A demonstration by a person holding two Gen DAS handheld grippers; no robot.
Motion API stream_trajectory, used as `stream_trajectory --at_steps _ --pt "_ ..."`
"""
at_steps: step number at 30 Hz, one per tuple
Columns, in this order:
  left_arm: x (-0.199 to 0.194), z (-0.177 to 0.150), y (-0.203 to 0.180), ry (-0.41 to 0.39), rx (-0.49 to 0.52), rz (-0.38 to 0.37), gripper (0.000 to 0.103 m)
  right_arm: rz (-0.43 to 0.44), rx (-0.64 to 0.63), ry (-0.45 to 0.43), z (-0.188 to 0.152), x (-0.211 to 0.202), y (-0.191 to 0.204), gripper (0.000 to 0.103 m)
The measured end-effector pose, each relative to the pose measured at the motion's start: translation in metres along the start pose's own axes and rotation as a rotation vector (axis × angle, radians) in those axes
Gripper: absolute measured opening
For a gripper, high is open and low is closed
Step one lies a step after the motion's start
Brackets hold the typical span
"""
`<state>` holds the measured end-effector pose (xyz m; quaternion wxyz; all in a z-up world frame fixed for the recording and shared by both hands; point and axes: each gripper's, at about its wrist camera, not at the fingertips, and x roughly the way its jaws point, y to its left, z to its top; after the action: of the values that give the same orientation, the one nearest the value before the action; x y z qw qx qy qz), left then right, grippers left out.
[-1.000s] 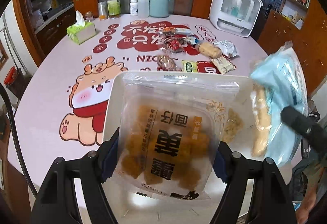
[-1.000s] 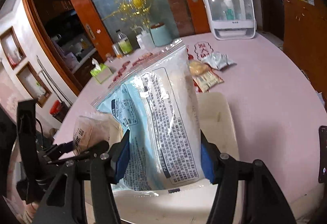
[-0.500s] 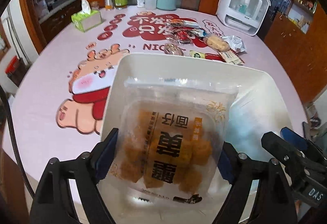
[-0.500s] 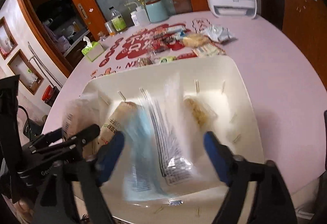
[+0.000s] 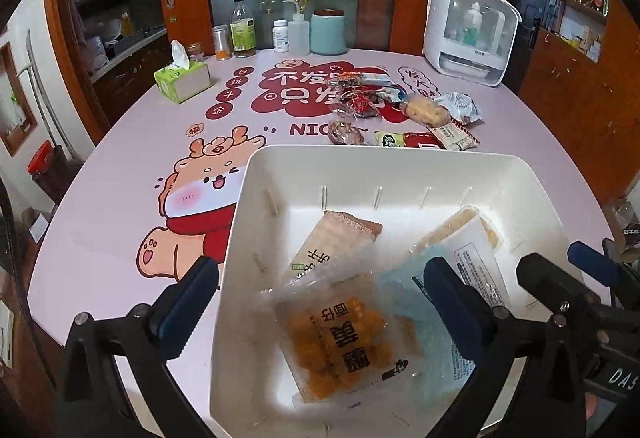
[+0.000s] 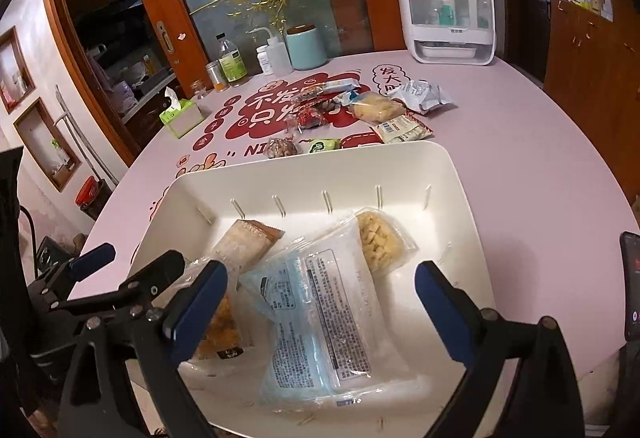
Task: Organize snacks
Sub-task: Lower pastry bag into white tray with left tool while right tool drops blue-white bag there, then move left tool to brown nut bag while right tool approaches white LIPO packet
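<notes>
A white bin [image 5: 400, 166] [image 6: 320, 158] stands on the pink table's near side. In it lie an orange snack pack [image 5: 340, 342], a blue-and-clear pack [image 6: 320, 318] [image 5: 404, 302], a beige wafer pack [image 5: 332, 238] [image 6: 248, 242] and a small yellow pack [image 6: 378, 242]. My left gripper [image 5: 320, 274] hovers over the bin's left part, jaws opening, with the orange pack lying loose below them. My right gripper [image 6: 322, 274] hangs over the blue pack, jaws also opening, pads off it. More loose snacks [image 5: 400, 106] [image 6: 360, 106] lie beyond the bin.
A green tissue box [image 5: 182, 80] sits at the far left of the table. Bottles and a teal jar [image 5: 328, 32] line the back edge, with a white appliance [image 5: 468, 30] at the back right. A phone [image 6: 632, 286] lies by the right edge.
Both grippers let go of their packs. The orange pack and the blue pack dropped into the bin, and both pairs of jaws spread wider.
</notes>
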<state>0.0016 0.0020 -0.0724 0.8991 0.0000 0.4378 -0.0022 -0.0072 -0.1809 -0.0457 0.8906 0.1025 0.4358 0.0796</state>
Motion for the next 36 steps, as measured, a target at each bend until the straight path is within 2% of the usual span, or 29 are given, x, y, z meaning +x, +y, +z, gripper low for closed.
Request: stream_trajectory --at_steps 4,8,13,15,19,21,25,27,29,31,33,35,36 --pt "0.001 0.002 0.0 0.004 0.004 0.001 0.102 -0.008 0.005 -0.01 0.003 -0.001 -0.002 0.096" --pt "-0.004 0.017 0.001 -0.019 0.028 0.011 0.102 -0.03 -0.006 -0.038 0.017 -0.007 -0.003 0.096" --pt "-0.024 0.062 0.015 -0.11 0.034 0.053 0.102 -0.06 -0.036 -0.14 0.052 -0.027 -0.006 0.096" --pt "-0.034 0.083 0.02 -0.156 0.042 0.076 0.102 -0.047 -0.053 -0.166 0.069 -0.034 -0.009 0.096" --pt "-0.043 0.119 0.027 -0.169 0.055 0.06 0.102 0.021 -0.043 -0.176 0.106 -0.041 -0.021 0.096" --pt "-0.045 0.137 0.028 -0.17 0.07 0.057 0.102 0.027 -0.053 -0.185 0.126 -0.043 -0.026 0.096" --pt "-0.043 0.17 0.019 -0.198 0.125 0.093 0.102 -0.067 -0.122 -0.181 0.164 -0.035 -0.032 0.096" --pt "-0.037 0.183 0.018 -0.204 0.127 0.094 0.102 -0.099 -0.15 -0.139 0.184 -0.023 -0.035 0.096" --pt "-0.024 0.199 0.015 -0.199 0.128 0.106 0.102 -0.116 -0.176 -0.11 0.195 -0.013 -0.036 0.096" --pt "-0.003 0.215 0.011 -0.175 0.139 0.106 0.102 -0.175 -0.216 -0.086 0.205 0.003 -0.036 0.096" --pt "0.025 0.229 0.009 -0.126 0.144 0.108 0.102 -0.259 -0.257 -0.059 0.211 0.023 -0.035 0.096" --pt "0.051 0.236 0.008 -0.067 0.144 0.093 0.102 -0.285 -0.288 -0.016 0.216 0.047 -0.037 0.096" --pt "0.073 0.241 0.008 -0.007 0.137 0.067 0.102 -0.282 -0.297 0.01 0.218 0.058 -0.038 0.096"
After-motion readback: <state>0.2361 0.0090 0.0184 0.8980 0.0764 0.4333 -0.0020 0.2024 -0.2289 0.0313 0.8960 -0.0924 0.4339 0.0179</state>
